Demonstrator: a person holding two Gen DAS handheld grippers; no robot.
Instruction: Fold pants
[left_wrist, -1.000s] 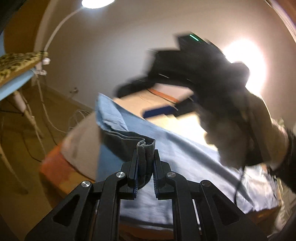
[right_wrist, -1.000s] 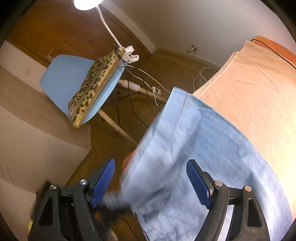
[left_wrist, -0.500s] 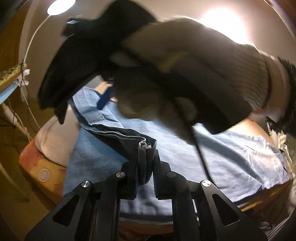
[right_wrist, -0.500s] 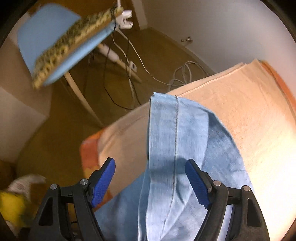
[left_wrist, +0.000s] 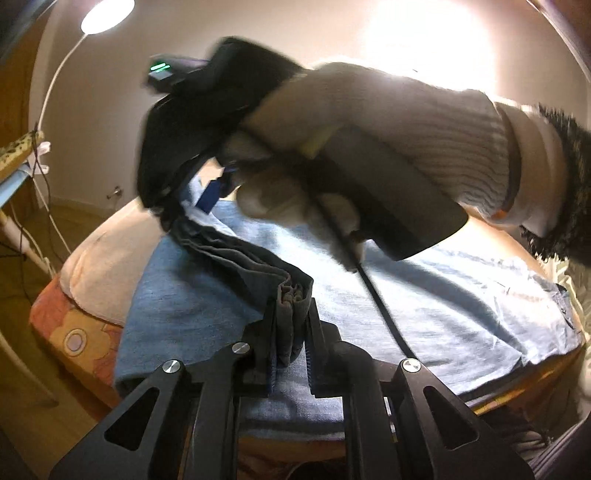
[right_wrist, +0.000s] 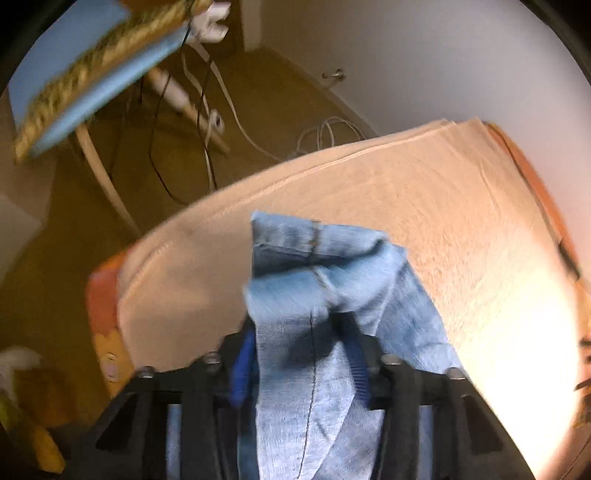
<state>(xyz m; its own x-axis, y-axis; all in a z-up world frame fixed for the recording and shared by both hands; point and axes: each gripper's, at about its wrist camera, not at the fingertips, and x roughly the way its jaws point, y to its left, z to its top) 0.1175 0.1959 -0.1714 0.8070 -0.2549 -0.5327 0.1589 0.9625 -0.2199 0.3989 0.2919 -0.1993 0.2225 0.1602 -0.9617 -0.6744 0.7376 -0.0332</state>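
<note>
gloved right hand (left_wrist: 369, 147) angles right gripper (right_wrist: 299, 354) steeply onto pants (right_wrist: 325, 280).

This looks like a room in a home, probably a bedroom. A bed with a peach terry towel (right_wrist: 369, 206) over an orange flowered mattress (left_wrist: 70, 325) stands on a wooden floor (right_wrist: 155, 158), beside a pale blue chair with a leopard-print cushion (right_wrist: 85, 77), a white gooseneck lamp (left_wrist: 107, 16) and loose cables.

A pale wall (right_wrist: 424, 66) is lit by a round lamp (left_wrist: 107, 16); white cables (right_wrist: 229, 99) are strewn across a brown floor (right_wrist: 155, 155) beside a blue chair (right_wrist: 92, 85).
</note>
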